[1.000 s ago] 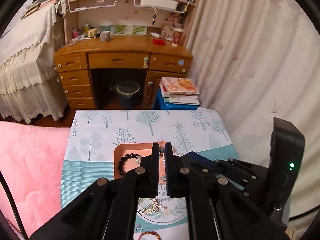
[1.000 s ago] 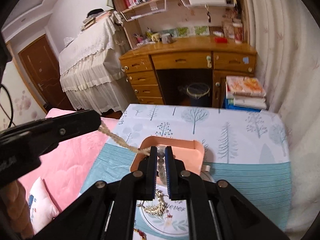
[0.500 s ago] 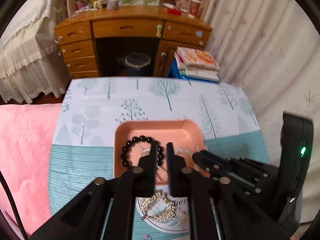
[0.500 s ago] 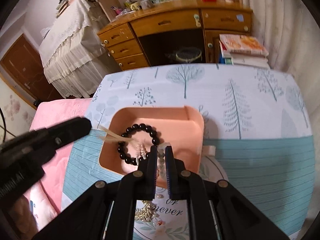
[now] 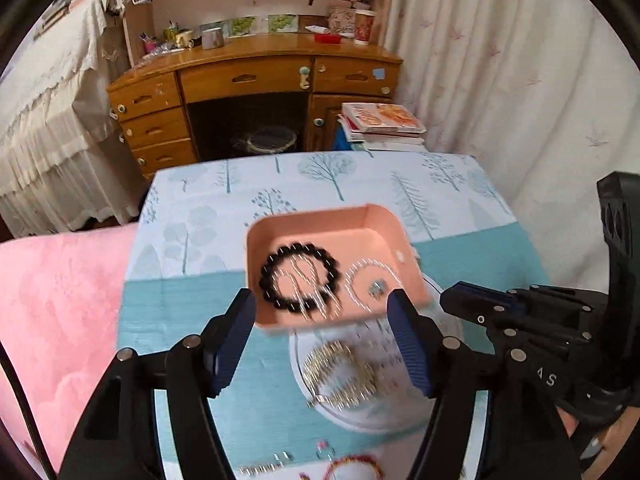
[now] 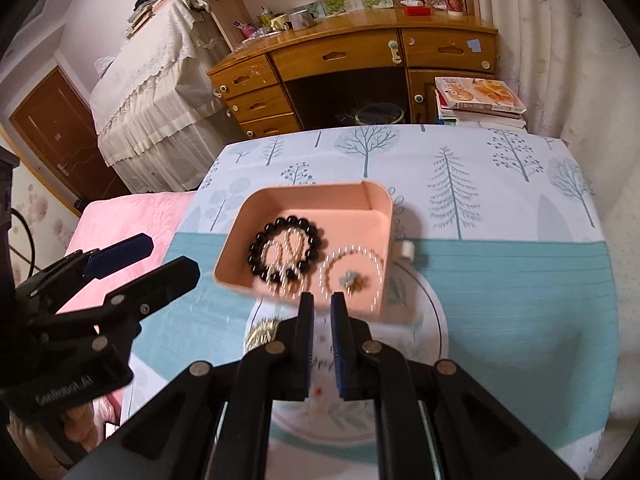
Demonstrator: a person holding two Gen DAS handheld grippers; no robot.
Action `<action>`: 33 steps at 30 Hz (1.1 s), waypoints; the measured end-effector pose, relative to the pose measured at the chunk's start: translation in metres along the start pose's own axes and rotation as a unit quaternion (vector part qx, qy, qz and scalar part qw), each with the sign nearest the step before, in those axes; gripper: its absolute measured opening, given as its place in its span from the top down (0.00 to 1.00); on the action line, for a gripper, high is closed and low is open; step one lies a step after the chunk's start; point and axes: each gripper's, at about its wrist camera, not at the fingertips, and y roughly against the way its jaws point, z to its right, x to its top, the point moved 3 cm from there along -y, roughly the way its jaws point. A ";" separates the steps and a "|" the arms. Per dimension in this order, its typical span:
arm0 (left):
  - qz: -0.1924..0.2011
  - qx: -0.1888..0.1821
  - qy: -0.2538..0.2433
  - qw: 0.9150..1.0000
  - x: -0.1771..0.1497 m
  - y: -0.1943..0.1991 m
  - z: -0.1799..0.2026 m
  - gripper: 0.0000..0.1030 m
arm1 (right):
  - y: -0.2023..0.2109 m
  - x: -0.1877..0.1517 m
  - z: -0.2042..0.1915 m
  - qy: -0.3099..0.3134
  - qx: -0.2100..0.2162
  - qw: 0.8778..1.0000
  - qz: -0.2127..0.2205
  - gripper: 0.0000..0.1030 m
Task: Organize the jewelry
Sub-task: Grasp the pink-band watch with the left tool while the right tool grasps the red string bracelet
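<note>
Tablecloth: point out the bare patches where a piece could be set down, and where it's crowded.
Free: the tree-print cloth behind the pink tray, and the teal band on its right side. Crowded: the tray itself, holding the black bead bracelet and pearl strand, and the plate tucked against its near edge, under both grippers.

The left tongs [image 5: 322, 316], tilted steeply downward, have just been opening and hold nothing, while the right tongs [image 6: 319, 312], just beside them, are closed and empty.
</note>
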 end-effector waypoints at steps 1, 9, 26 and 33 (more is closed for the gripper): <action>-0.002 -0.012 0.007 1.000 -0.004 0.006 -0.001 0.36 | 0.006 -0.006 -0.002 0.001 0.003 1.000 0.003 0.92; 0.025 -0.019 0.013 0.999 -0.052 0.057 0.002 0.24 | 0.048 -0.059 -0.023 0.016 0.007 0.999 0.029 0.92; 0.012 0.008 0.047 0.999 -0.190 0.057 -0.003 0.29 | 0.036 -0.146 -0.044 0.023 0.003 0.999 0.023 0.92; -0.031 -0.011 0.070 0.997 -0.218 0.031 -0.003 0.58 | 0.011 -0.161 -0.045 0.032 0.013 0.999 -0.009 0.92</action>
